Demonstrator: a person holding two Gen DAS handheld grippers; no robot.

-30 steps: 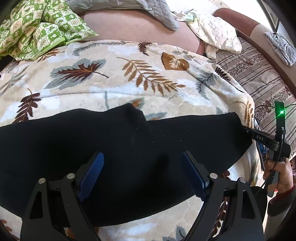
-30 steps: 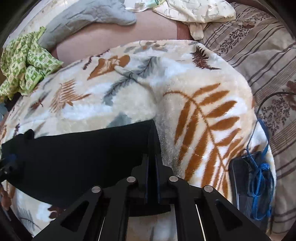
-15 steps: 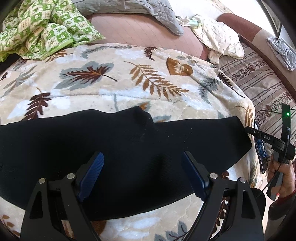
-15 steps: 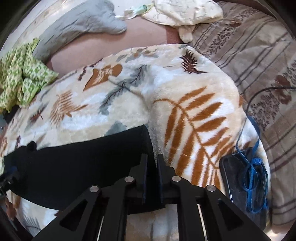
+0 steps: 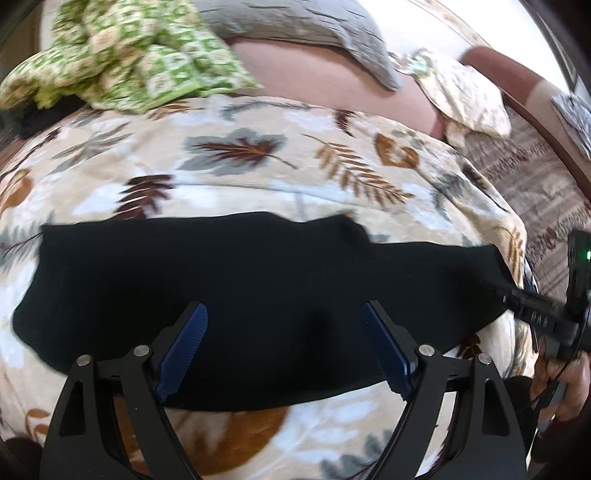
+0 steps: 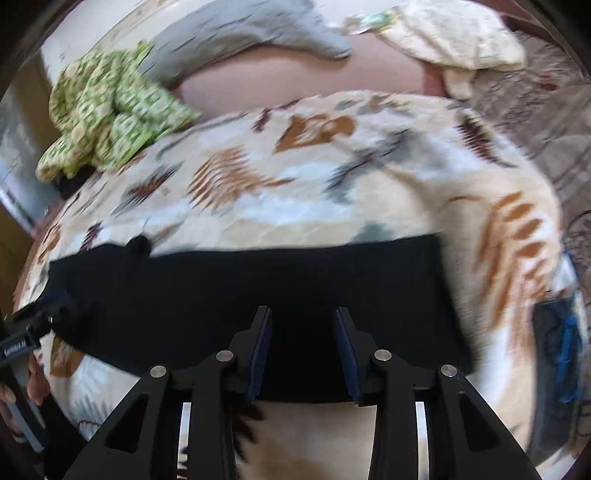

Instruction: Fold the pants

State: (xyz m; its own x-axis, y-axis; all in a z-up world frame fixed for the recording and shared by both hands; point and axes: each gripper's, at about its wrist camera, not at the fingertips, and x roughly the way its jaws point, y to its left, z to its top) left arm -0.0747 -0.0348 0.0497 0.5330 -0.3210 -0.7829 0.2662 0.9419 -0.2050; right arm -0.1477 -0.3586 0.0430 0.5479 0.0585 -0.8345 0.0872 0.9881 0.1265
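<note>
The black pants [image 5: 258, 288] lie folded in a long band across the leaf-print blanket [image 5: 258, 166]. My left gripper [image 5: 284, 306] hangs open and wide over the band's near edge, with nothing between its blue pads. In the right wrist view the pants [image 6: 258, 288] stretch from the left edge to just right of centre. My right gripper [image 6: 302, 312] hovers above their near edge. Its jaws are opening, and no cloth is pinched between the pads. A hand [image 5: 565, 380] holding the right tool shows at the far right of the left wrist view.
A green patterned cloth [image 5: 129, 62] and a grey quilt [image 5: 303, 33] lie at the back. A cream floral cloth [image 5: 465, 96] sits at the back right beside a striped sheet [image 5: 535, 177]. A dark phone with a blue cable [image 6: 557, 354] rests on the blanket's right edge.
My right gripper went from shut on the pants' right end to parted, and shifted left over the band. The left gripper stayed open while its view slid left, baring the pants' left end.
</note>
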